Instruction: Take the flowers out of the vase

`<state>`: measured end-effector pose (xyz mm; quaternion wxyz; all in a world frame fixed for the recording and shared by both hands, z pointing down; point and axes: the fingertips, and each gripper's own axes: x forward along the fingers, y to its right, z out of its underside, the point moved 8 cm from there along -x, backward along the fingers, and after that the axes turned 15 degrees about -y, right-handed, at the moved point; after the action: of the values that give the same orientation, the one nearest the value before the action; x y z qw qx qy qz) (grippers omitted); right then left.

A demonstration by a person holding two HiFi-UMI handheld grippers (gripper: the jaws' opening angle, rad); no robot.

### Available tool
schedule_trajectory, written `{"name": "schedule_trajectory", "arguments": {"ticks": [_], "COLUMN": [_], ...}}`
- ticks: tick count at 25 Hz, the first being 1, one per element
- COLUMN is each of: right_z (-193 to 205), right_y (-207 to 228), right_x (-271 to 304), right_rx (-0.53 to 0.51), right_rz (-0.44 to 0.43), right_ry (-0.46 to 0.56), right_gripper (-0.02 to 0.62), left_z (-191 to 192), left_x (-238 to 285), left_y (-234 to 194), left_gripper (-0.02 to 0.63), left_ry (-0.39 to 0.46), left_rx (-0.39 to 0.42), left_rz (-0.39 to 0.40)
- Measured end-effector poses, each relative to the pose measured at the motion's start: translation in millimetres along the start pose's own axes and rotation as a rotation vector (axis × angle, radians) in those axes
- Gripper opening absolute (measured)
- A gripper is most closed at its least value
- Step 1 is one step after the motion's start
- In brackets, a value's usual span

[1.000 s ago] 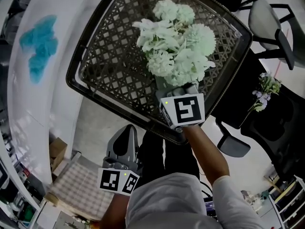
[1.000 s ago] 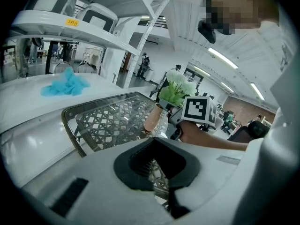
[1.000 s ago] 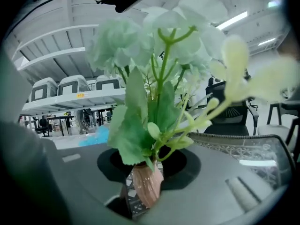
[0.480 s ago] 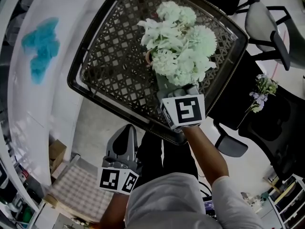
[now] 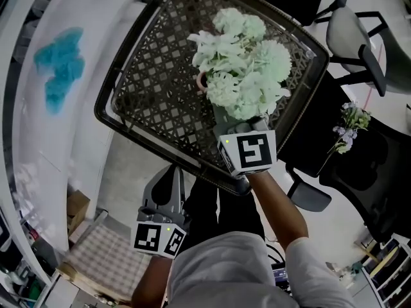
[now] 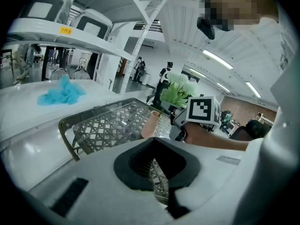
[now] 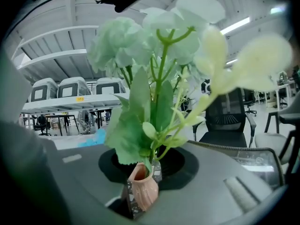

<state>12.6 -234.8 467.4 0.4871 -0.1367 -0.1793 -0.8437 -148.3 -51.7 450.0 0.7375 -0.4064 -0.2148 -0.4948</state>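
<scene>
The right gripper (image 7: 152, 167) is clamping its jaws, which have just been closing, on the thin green stems (image 7: 158, 121) of the bunch of pale green artificial flowers (image 7: 154, 36), gripping just above the mouth of the small pink ribbed vase (image 7: 143, 191). The stem ends are sitting at that mouth; whether they are clearing it is not showing. The vase is standing upright on the dark lattice-woven table (image 5: 151, 92). The left gripper (image 5: 172, 175) is hanging below the table's near edge, jaws together, holding nothing
</scene>
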Motion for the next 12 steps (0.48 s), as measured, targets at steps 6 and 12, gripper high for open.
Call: {"name": "schedule_trajectory", "arguments": {"ticks": [6,12], "right_z": [-6.7,-11.7], "right_y": [-1.3,-2.1], "right_x": [-2.9,-6.7], "right_rx": [-0.004,-0.007], "right_rz": [0.005,0.012], "right_ry": [0.003,0.004], "right_gripper": [0.107,0.106], "left_z": [-2.8,-5.8], "left_x": [-3.7,-4.4], "left_y": [-2.3,-1.4], "left_gripper": [0.002,0.002], "left_ry": [0.013,0.020], "left_rx": [0.006,0.016], "left_rz": [-0.001,0.006]}}
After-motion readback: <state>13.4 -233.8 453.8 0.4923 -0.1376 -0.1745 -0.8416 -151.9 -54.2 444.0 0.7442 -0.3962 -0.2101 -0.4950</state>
